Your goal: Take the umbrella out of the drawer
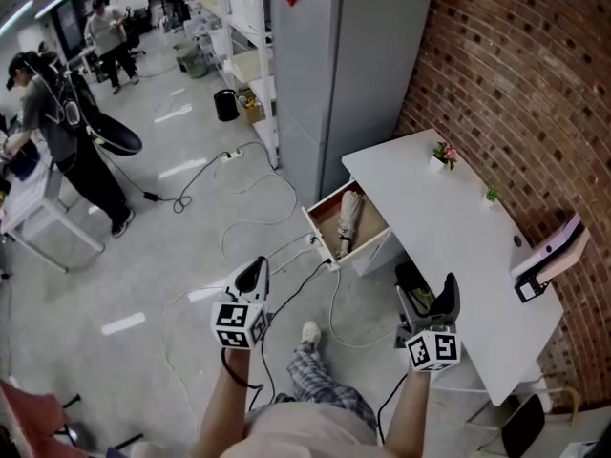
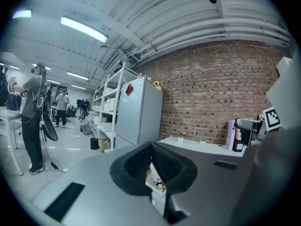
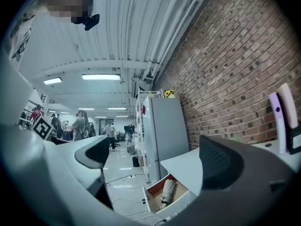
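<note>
The umbrella (image 1: 348, 221) lies folded in the open drawer (image 1: 319, 228) under the desk (image 1: 449, 218), untouched. Both grippers hang well apart from it, so this looks like the approach. The right gripper (image 1: 429, 290) has its 2 jaws wide apart and empty; the left gripper (image 1: 253, 275) has its jaws pressed together on nothing. The next move probably calls for the right gripper to reach into the drawer and straddle the umbrella.
</note>
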